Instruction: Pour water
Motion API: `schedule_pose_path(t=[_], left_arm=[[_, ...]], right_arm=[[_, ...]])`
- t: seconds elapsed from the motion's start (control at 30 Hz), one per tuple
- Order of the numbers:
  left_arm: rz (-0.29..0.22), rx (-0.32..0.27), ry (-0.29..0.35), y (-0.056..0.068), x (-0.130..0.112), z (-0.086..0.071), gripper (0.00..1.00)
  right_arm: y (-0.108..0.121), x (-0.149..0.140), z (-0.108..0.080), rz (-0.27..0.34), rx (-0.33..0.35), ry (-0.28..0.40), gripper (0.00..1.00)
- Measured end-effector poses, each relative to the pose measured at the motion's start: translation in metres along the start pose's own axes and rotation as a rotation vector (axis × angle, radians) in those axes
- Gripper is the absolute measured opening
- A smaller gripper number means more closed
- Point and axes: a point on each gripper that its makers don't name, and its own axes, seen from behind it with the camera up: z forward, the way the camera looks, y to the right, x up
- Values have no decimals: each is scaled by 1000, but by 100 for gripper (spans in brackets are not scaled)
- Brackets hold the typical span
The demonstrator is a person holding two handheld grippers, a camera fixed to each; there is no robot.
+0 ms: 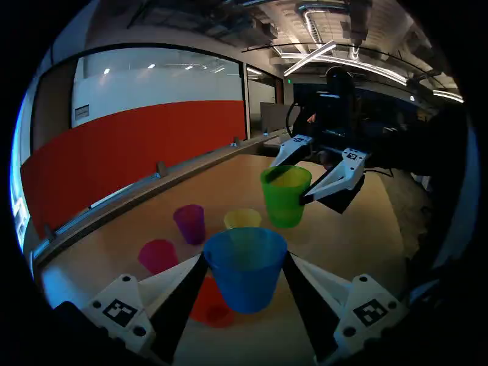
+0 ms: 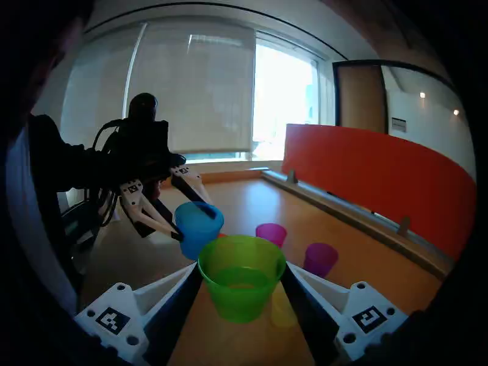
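Left gripper (image 1: 244, 267) nearest: both fingers pinching blue cup (image 1: 246, 280), cup upright, mouth toward camera. Orange partition (image 1: 140, 146) runs along far edge of wooden table (image 1: 354, 244). Right gripper (image 2: 242, 277) clamped on green cup (image 2: 241, 293), also upright (water inside: cannot tell). Held cups near each other, rims apart. On table: red cup (image 1: 207, 305) just below blue one; pink cup (image 1: 157, 255), purple cup (image 1: 190, 222), yellow cup (image 1: 242, 218) grouped between the grippers.
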Motion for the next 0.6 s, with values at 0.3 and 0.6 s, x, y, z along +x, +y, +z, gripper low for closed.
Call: schedule_pose_path(t=[0.3,0.6], left_arm=[[31,-43,-35,14,-14,5,87],[30,-64,-51,23,-31,8,87]], right_arm=[[-3,-12,3,-6,12,-28,91],[-4,-25,4,-2,16,-46,91]])
